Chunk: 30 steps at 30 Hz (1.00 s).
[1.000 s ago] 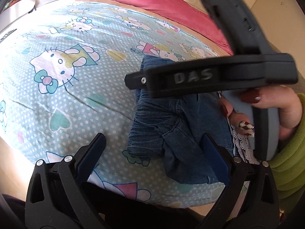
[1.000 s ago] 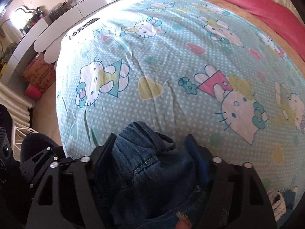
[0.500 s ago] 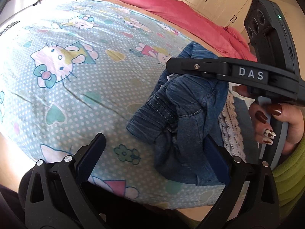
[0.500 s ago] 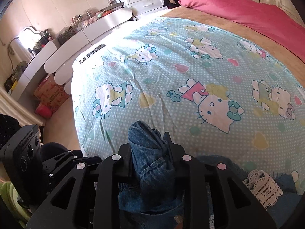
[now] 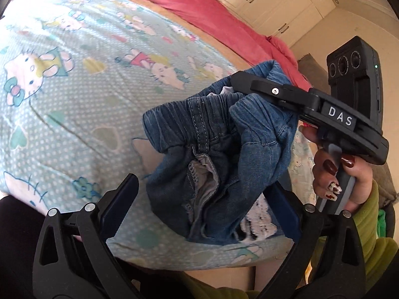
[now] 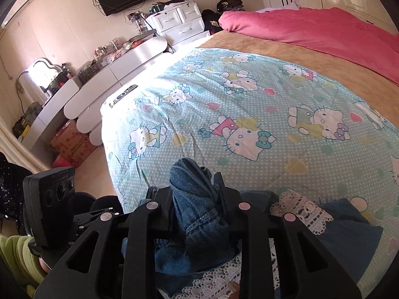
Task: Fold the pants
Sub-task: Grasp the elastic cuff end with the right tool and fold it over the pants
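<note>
- Left wrist view: the left gripper [image 5: 202, 199] stands wide open with nothing between its fingers. Ahead of it the pants [image 5: 212, 154], small blue denim ones, hang bunched above the near edge of the bed [image 5: 74, 114], with the elastic waistband uppermost. The right gripper [image 5: 249, 84] pinches them at the top, held by the person's right hand [image 5: 349, 174].
- Right wrist view: the right gripper [image 6: 197, 194] is closed tight on a thick wad of denim. A lace-trimmed garment [image 6: 299, 206] lies just beside it at the bed's near edge.
- Judgement: the step is lifting the pants to spread them. The open left gripper would do well to take the free end of the waistband, so that both can pull it flat over the bare sheet.
</note>
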### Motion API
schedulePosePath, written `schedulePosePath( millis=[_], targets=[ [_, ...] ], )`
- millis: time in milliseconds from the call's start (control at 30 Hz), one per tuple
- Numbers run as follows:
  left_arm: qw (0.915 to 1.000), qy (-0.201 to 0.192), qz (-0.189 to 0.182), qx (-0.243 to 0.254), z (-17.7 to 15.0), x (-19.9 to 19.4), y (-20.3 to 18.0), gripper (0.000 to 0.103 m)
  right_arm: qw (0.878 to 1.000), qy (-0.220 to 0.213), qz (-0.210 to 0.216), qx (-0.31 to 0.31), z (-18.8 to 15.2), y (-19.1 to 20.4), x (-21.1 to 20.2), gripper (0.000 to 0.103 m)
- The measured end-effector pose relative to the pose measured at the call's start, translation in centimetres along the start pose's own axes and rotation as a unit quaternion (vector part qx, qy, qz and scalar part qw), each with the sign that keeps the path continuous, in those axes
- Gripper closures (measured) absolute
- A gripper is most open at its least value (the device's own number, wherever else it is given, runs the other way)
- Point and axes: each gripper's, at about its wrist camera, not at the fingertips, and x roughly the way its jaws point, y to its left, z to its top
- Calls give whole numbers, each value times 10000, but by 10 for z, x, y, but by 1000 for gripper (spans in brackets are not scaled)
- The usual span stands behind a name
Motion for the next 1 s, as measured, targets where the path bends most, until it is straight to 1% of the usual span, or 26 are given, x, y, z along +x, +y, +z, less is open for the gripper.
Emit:
schedulePosePath(
  millis=[33,67,233,267,300,367,400,433,467,500,567,600,667,767,800,867,900,933,1000],
  targets=[
    [10000,7,-56,60,2,2,-5,18,10000,-53,-17,47,-3,-5,-7,78],
    [9998,3,-158,121,3,4,-13,20,9999,-99,-20,79,-5,-9,-13,78],
    [9988,101,-314,354,6,18,-33,20,9994,-196,-105,251,-17,-31,-33,78],
    [9985,150,-362,388,6,22,-38,20,9993,-220,-134,281,-19,-36,-37,75],
    [9982,171,-408,402,6,25,-39,20,9990,-245,-213,310,-22,-41,-42,74],
    [9974,227,-456,517,4,31,-47,20,9978,-352,-369,419,-27,-52,-53,62],
    [9967,277,-457,611,-1,30,-56,20,9970,-405,-432,492,-31,-58,-60,59],
    [9958,330,-505,693,-5,31,-65,20,9963,-435,-512,535,-34,-62,-64,50],
    [9947,382,-548,784,-7,34,-70,20,9944,-494,-732,588,-41,-71,-72,44],
    [9933,436,-552,914,-10,38,-78,20,9931,-515,-856,620,-47,-76,-78,44],
    [9907,549,-529,1123,-16,44,-88,20,9912,-493,-944,783,-60,-88,-84,43],
    [9888,650,-522,1242,-19,49,-94,20,9903,-480,-923,923,-68,-94,-87,42],
    [9869,715,-498,1361,-23,54,-101,20,9888,-426,-756,1212,-84,-103,-89,29],
    [9830,764,-482,1601,-34,52,-114,19,9858,-264,-584,1555,-100,-111,-84,28],
    [9812,793,-465,1699,-37,53,-118,18,9846,-240,-511,1657,-103,-111,-83,27],
    [9784,894,-449,1808,-41,56,-123,15,9805,-240,-298,1925,-104,-113,-80,22],
    [9772,930,-439,1860,-43,58,-126,15,9796,-251,-221,1983,-103,-112,-80,22],
    [9764,937,-430,1897,-45,59,-126,15,9798,-236,-188,1977,-101,-109,-78,22],
    [9749,936,-388,1983,-47,61,-129,14,9812,-117,-344,1895,-98,-105,-74,22]
  ],
)
